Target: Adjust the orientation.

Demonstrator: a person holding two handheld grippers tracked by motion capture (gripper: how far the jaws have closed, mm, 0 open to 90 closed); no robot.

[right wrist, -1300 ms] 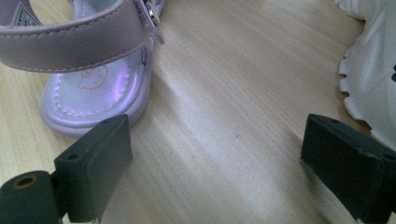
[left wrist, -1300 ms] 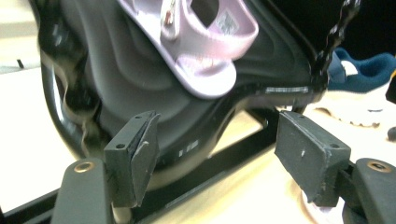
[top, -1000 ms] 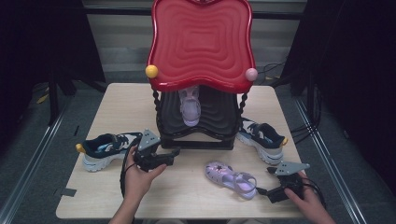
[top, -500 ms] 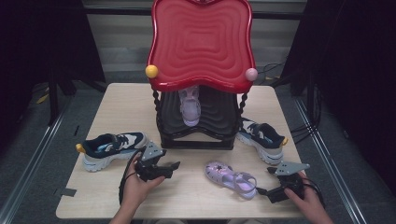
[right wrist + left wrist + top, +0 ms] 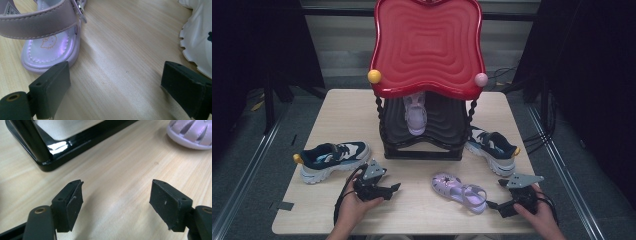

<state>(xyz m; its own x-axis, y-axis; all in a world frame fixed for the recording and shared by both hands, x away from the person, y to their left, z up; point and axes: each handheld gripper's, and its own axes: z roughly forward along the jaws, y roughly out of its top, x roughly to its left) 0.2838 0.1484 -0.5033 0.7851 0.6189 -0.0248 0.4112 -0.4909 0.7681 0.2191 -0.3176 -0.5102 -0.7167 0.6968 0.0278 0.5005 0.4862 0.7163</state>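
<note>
table point(image 5: 337, 112), black rack point(image 5: 422, 150) holding lilac sandal point(image 5: 415, 114)

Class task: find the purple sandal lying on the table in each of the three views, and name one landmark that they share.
High view: purple sandal lies front right of centre.
Left gripper view: its toe sits in the top right corner.
Right gripper view: its heel and strap are at upper left.
Shared landmark: the light wooden table.
</note>
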